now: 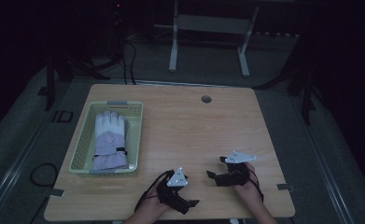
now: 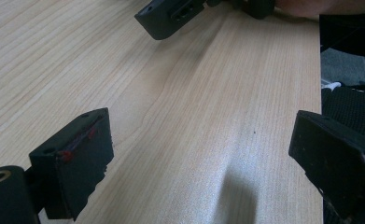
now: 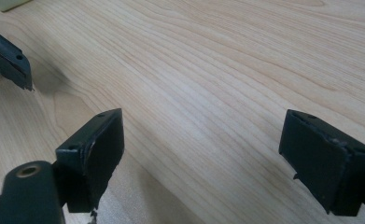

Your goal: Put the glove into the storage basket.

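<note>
Both grippers low at the tabletop's (image 1: 185, 126) near edge, left gripper (image 2: 203, 154) and right gripper (image 3: 208, 154) spread wide, holding nothing. Far left, apparently a pale glove (image 1: 109, 140) inside the basket (image 1: 80, 151).

Most of the counter (image 1: 194, 135) is bare wood: the whole middle, the far right and the strip along the far edge lie open for passage. The one obstacle stands at the left, a basket (image 1: 80, 156) with raised mesh walls, a glove (image 1: 109, 140) lying inside it. A small round hole (image 1: 206, 99) sits in the counter near the far edge. At the near edge the left gripper (image 1: 195, 202) and right gripper (image 1: 215, 168) lie near each other, both with jaws spread wide and nothing between them. In the left gripper view the counter's edge runs just beside the right jaw, with dark fabric (image 2: 353, 105) beyond it.
</note>
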The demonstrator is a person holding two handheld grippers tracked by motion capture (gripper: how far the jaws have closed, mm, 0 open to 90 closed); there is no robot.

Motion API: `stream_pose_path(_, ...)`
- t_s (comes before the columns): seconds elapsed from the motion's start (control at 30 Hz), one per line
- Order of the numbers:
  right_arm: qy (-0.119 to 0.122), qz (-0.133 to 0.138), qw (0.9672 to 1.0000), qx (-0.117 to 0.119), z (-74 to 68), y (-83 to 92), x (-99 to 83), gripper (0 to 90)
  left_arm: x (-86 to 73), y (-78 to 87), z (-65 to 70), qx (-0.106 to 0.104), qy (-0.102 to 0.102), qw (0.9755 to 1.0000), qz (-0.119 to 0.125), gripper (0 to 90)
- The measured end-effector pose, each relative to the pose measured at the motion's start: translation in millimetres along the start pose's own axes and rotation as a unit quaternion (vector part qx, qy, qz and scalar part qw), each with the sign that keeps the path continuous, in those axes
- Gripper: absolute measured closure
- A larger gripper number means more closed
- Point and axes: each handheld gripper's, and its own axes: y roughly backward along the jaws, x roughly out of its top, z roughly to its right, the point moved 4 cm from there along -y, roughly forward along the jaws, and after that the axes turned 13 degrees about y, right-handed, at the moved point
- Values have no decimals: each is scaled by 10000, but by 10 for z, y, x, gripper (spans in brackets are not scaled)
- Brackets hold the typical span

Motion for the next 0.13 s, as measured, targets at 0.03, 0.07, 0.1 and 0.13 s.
stream_pose_path(0.03, -8, 1, 10000, 1, 1, 0, 0, 140, 0, 0, -1, 15, -5, 10000, 0, 65)
stream_pose_path(0.07, -22, -2, 10000, 3, 2, 0, -1, 140, 0, 1, -1, 21, -6, 10000, 5, 65)
stream_pose_path(0.1, -32, -4, 10000, 7, 3, 0, -1, 140, 1, 3, -2, 16, -4, 10000, 8, 65)
stream_pose_path(0.13, -38, -7, 10000, 14, 4, -1, -1, 140, 2, 4, -2, 10, -3, 10000, 10, 65)
